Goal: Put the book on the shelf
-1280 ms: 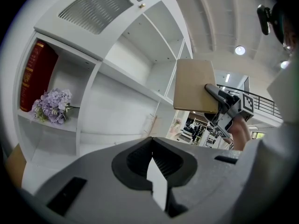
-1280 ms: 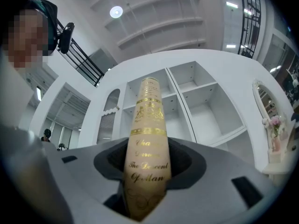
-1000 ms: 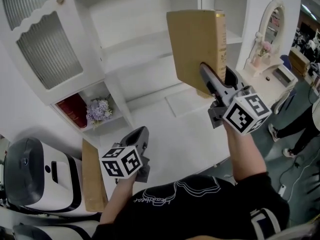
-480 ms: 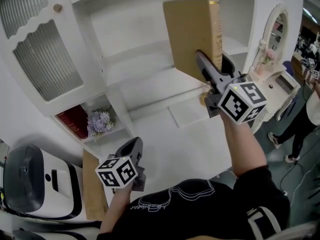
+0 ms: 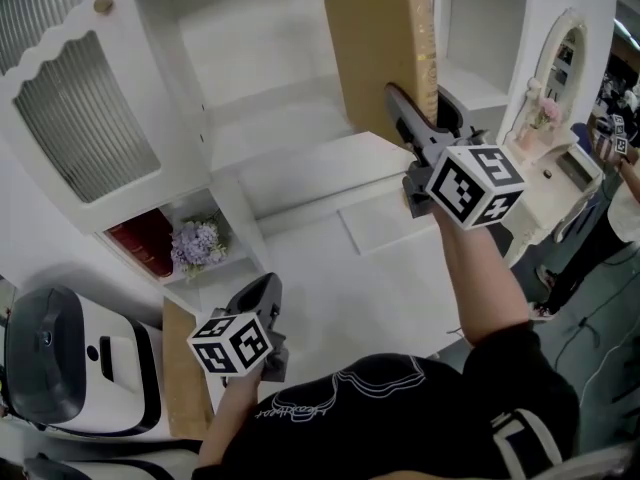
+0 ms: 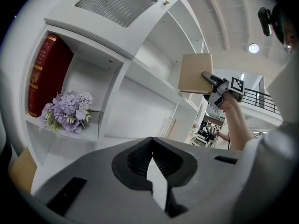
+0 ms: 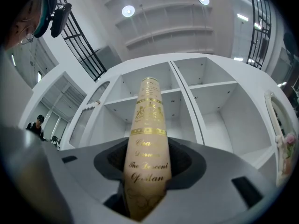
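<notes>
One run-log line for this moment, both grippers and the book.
right gripper: shut on tan book, raised in front of white shelf unit | left gripper: shut, empty, held low | book not yet on a shelf

The wide middle bay (image 7: 119, 120) of the white shelf unit (image 5: 270, 58) stands bare, and so does the narrower bay (image 7: 224, 120) right of the upright divider (image 7: 187, 101). The tan book (image 5: 380, 58), clamped in the right gripper (image 5: 418, 96), hangs before the middle one. Lower left, a red book (image 5: 145, 240) and purple flowers (image 5: 195, 246) fill a cubby. The ribbed-glass door (image 5: 80, 118) above it is closed.
</notes>
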`<state>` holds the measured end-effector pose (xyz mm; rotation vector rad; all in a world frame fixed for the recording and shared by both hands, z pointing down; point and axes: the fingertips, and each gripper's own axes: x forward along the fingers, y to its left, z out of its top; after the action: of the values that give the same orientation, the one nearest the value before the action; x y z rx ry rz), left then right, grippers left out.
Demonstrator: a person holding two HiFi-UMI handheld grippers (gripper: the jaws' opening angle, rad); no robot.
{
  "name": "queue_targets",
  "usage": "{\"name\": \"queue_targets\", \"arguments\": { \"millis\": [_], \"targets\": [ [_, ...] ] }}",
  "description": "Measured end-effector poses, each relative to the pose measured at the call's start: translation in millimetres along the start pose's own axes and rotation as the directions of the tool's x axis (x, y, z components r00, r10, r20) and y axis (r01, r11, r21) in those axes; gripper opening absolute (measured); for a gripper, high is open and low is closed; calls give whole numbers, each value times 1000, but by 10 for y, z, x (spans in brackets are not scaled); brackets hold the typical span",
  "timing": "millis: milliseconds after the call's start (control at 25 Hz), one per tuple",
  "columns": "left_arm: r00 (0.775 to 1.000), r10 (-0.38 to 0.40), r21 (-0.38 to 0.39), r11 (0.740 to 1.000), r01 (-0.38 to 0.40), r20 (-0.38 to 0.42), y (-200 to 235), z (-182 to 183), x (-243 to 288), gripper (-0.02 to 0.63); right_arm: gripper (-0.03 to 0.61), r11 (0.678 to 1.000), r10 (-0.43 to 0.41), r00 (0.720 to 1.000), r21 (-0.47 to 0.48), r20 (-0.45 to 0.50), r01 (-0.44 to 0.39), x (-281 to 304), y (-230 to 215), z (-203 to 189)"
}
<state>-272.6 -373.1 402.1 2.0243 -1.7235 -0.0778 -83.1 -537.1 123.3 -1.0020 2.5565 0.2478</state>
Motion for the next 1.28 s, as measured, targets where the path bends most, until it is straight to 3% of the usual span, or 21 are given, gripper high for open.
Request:
{"name": "queue_targets", "arguments": {
  "millis": [520, 840, 1280],
  "targets": [
    [1000, 24, -35, 999, -24, -8, 219, -19, 130, 2, 209, 995, -67, 997, -71, -32, 65, 356, -60, -329],
    [999, 31, -71, 997, -32, -12, 353, -49, 181, 2, 206, 984, -59, 982, -177, -177, 27, 638, -8, -626],
    [1000, 10, -79, 997, -9, 6, 307, -11, 217, 2, 202, 997, -28, 930, -74, -366, 1, 1005, -183, -847]
  ]
}}
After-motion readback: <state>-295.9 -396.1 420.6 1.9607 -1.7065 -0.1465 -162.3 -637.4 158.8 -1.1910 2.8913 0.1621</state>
